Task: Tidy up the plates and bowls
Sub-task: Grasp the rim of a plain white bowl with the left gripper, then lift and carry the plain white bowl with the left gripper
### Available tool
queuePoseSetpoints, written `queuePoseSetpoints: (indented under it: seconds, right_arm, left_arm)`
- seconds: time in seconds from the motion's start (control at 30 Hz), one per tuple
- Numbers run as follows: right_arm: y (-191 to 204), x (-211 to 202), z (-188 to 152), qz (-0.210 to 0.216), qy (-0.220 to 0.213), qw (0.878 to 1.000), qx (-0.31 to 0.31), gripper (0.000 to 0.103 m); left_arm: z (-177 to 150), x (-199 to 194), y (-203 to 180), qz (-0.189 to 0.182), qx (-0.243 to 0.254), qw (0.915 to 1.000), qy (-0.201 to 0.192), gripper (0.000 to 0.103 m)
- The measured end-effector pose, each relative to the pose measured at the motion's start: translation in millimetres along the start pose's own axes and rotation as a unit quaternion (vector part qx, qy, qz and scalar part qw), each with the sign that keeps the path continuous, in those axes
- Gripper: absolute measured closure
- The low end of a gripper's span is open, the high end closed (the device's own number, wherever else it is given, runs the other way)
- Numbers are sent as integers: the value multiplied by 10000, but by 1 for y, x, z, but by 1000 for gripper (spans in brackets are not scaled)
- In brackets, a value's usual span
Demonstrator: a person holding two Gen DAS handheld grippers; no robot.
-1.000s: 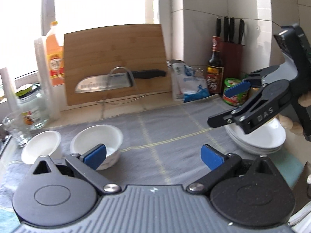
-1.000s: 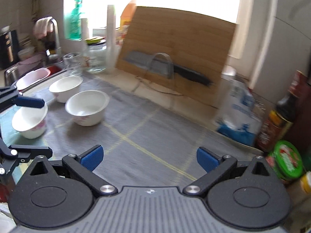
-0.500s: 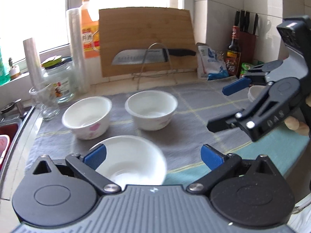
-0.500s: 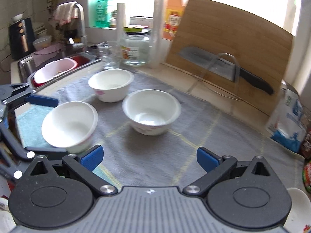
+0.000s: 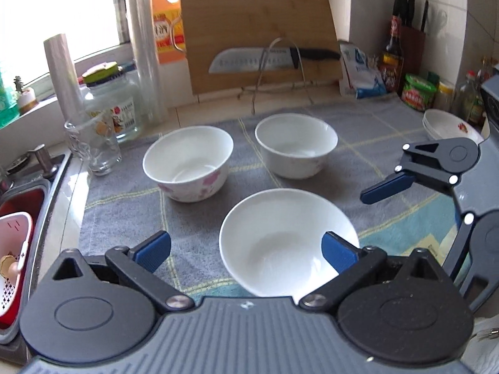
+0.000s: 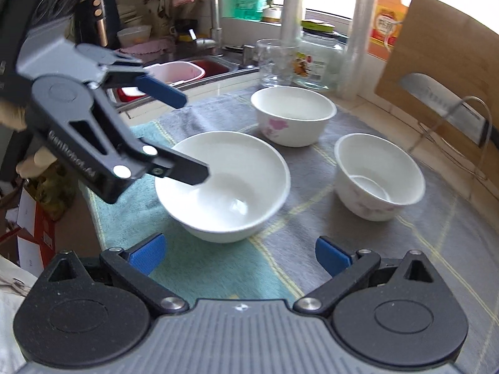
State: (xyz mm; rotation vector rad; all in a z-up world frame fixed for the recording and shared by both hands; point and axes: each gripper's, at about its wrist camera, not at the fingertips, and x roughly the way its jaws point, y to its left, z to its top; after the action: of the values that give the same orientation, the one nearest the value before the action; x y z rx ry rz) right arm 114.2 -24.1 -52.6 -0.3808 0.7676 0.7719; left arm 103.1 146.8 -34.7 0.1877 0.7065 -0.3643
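Three white bowls stand on a grey cloth. The plain near bowl (image 5: 288,240) (image 6: 223,184) sits just ahead of my open left gripper (image 5: 246,249), whose right finger overlaps its rim. A pink-flowered bowl (image 5: 188,166) (image 6: 293,115) stands behind it to the left and another bowl (image 5: 296,149) (image 6: 379,176) behind to the right. My right gripper (image 6: 238,255) is open and empty, facing the near bowl from the side. In its view the left gripper (image 6: 184,134) is open with its lower finger over the near bowl. A stack of white plates (image 5: 449,126) rests at the far right.
A cutting board with a knife (image 5: 274,57) on a wire stand leans at the back. A glass (image 5: 93,146), a jar (image 5: 112,106) and plastic rolls stand at the left. The sink (image 5: 18,215) with a pink basket is at far left. Bottles and a knife block (image 5: 411,40) are at back right.
Both views have swung left, from the plate stack to the three bowls. My left gripper has closed in on the near bowl; the right gripper has come closer to it from the side.
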Motion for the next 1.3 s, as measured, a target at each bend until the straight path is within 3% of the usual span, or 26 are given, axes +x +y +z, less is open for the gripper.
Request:
queuePoseSetpoints:
  seconds: [0.13,0.4,0.83,1.03,1.3]
  right_arm:
    - [6,9,2,-62,-58,9999,-87,3]
    - [17,9,3,-143,-179,9993,-287,17]
    - [19,10,5,-205,-209,9991,-292,19]
    - [19,10,5,-209,-202,9991,-304,19]
    - [20,9,6,-222,-199,9991,-299,19]
  left_arm:
    - [3,8,0,-69,153,9998,98,10]
    - [6,20,-2,-464,327,9980,286,35]
    - [9,28,9,-699,203,9965,417,43]
    - [12,30,17,-997,43,9935,552,43]
    - [15,33,17,-1063,201,9917,692,44]
